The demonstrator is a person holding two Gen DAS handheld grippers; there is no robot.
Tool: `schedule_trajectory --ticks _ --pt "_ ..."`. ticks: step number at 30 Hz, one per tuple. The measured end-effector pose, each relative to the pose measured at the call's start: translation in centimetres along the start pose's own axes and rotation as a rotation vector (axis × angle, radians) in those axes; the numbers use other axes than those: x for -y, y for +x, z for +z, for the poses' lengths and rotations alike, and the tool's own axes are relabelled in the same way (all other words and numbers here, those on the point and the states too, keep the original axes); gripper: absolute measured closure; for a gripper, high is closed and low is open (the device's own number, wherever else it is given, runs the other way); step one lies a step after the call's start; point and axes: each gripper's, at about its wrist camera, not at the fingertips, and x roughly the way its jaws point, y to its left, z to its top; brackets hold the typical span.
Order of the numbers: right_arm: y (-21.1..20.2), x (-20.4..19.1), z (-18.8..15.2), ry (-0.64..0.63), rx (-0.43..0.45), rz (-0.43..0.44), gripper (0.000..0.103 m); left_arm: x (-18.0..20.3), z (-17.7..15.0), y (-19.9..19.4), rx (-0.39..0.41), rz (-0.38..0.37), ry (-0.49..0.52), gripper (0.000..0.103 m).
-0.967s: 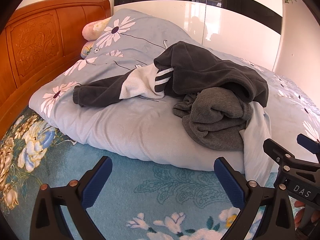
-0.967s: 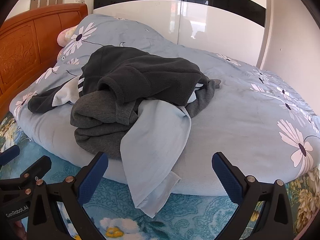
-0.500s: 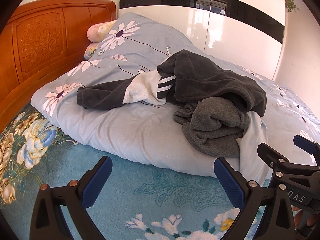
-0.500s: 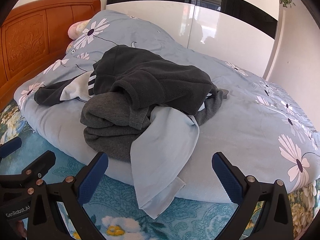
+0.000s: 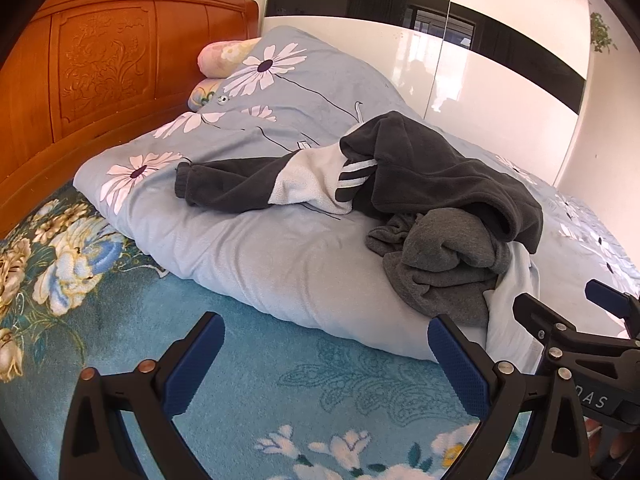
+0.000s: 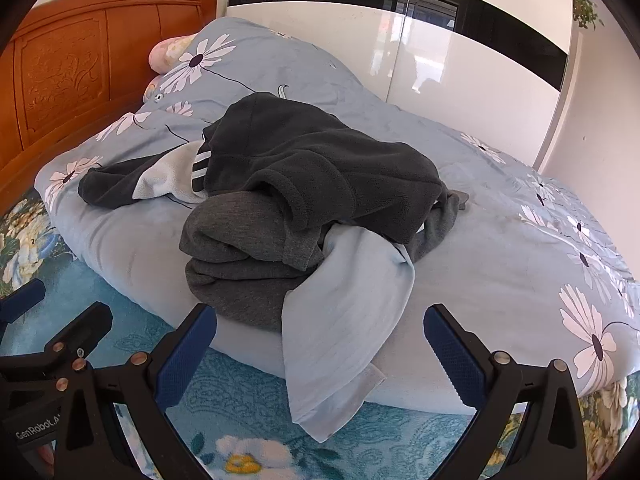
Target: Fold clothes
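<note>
A pile of clothes lies on a pale blue duvet. On top is a dark fleece jacket [image 6: 320, 164] with white stripes, one sleeve [image 5: 228, 184] stretched to the left. Under it are a grey sweatshirt [image 6: 240, 248] and a light blue garment [image 6: 348, 320] hanging over the duvet's front edge. My left gripper [image 5: 326, 354] is open over the teal bedspread, short of the pile. My right gripper [image 6: 320, 348] is open too, its fingers either side of the light blue garment's hanging end, not touching it. Each gripper shows at the edge of the other's view.
The flowered duvet [image 5: 280, 256] is bunched on a bed with a teal floral bedspread [image 5: 248, 384]. A carved wooden headboard [image 5: 100, 64] stands at the left with pillows [image 5: 224, 52] by it. A glossy white wardrobe [image 6: 460, 60] runs behind the bed.
Both grippers have drawn back and up a little, so the pile sits lower and further off in both views. The clothes have not moved. Both stay open.
</note>
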Motion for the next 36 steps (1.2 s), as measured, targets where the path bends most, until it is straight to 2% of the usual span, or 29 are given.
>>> schedule_trajectory --ticks 26,36 --pt "0.3 -1.3 0.7 -0.043 -0.015 -0.024 0.000 -0.4 0.0 -0.2 0.017 0.032 0.006 0.000" --pt "0.5 -1.6 0.8 -0.046 -0.025 -0.019 0.000 -0.4 0.1 0.0 0.009 0.022 0.019 0.000"
